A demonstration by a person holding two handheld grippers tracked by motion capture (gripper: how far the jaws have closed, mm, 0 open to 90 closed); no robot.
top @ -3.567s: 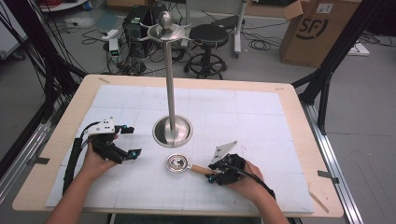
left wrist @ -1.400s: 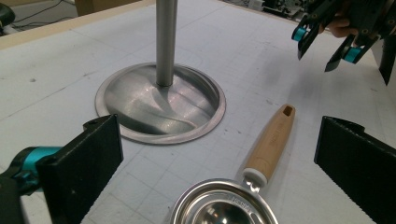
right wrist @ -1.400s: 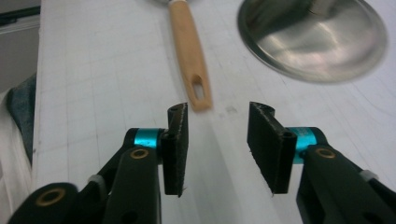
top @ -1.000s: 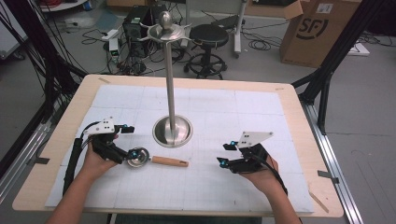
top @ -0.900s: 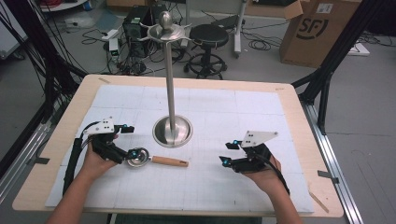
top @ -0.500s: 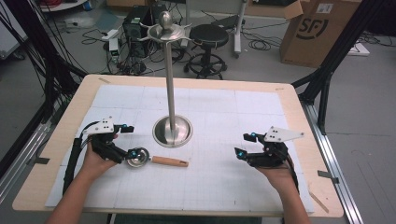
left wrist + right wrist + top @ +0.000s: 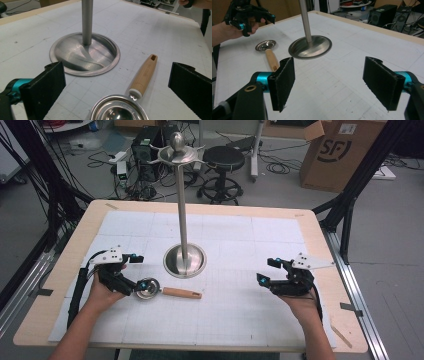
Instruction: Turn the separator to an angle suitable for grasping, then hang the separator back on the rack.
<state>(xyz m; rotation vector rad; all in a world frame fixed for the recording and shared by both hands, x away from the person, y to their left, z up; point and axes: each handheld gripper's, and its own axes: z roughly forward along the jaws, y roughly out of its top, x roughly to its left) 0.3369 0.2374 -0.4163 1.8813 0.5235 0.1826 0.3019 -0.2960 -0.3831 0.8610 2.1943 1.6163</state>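
Two tongs were in my view. The left tongs point(image 7: 139, 271), at lower left of the high view, stood released around the bowl of the wooden-handled strainer point(image 7: 167, 290), pads clear of it. The strainer lay flat on the worktop point(image 7: 260, 215), just below the base of the metal stand point(image 7: 184, 259). The right tongs point(image 7: 268, 270), lower right, had just been opening and held nothing.
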